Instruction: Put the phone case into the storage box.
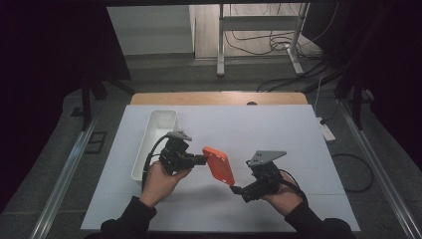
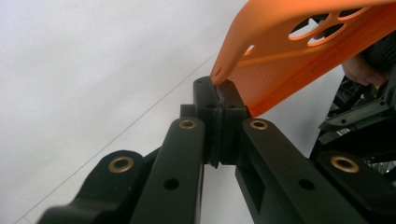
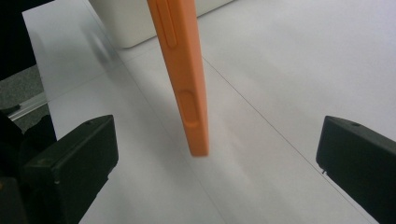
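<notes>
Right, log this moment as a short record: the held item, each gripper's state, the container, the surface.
held item: orange phone case, lifted off the table
left gripper: shut on the case's corner
right gripper: jaws wide open, case edge between them, no contact
container: white bin, at the left of the sheet, beyond the left hand; contents cannot be told
surface: white sheet over the table

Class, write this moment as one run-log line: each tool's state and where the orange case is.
left tool: shut on orange phone case corner | right tool: open, apart from case | case: held above table
</notes>
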`<action>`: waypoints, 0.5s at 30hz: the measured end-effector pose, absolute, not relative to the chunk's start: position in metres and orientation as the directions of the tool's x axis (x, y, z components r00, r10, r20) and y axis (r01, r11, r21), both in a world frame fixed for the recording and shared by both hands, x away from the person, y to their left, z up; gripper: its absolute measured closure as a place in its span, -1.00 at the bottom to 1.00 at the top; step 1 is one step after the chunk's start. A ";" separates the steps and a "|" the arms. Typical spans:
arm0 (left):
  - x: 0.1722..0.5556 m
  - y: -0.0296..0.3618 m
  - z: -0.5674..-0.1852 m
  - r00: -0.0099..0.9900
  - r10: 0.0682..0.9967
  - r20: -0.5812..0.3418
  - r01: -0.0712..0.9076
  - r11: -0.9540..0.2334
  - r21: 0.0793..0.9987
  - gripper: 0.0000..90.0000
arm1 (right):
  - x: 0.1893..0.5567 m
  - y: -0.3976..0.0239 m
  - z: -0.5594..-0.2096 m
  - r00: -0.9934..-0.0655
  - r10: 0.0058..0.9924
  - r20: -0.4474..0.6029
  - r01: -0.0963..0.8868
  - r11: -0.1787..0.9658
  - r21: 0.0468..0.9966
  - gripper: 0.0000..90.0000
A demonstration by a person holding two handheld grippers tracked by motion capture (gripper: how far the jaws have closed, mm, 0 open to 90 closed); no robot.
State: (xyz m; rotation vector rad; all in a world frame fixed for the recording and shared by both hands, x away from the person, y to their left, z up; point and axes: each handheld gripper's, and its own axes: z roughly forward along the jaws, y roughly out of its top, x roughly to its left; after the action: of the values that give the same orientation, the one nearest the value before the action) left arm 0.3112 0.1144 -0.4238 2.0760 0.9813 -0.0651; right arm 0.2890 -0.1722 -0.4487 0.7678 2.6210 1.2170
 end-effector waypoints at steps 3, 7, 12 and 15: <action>0.312 0.119 -0.422 0.694 0.628 -0.351 0.660 -0.361 0.658 0.98 | 0.288 -0.175 -0.448 -0.854 0.517 0.063 0.385 0.545 0.745 -1.00; 0.313 0.123 -0.421 0.690 0.636 -0.346 0.660 -0.355 0.662 0.98 | 0.285 -0.178 -0.448 -0.849 0.526 0.054 0.388 0.550 0.740 -1.00; 0.315 0.128 -0.420 0.685 0.644 -0.341 0.661 -0.350 0.664 0.98 | 0.281 -0.185 -0.445 -0.845 0.533 0.046 0.385 0.546 0.744 -1.00; 0.315 0.130 -0.419 0.683 0.653 -0.328 0.658 -0.354 0.665 0.98 | 0.279 -0.190 -0.445 -0.841 0.539 0.047 0.392 0.546 0.740 -1.00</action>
State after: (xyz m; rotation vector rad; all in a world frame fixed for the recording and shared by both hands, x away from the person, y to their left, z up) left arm 0.3154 0.1301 -0.4191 2.0762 1.0049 -0.0081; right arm 0.2795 -0.1899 -0.4451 0.7906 2.5947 1.1718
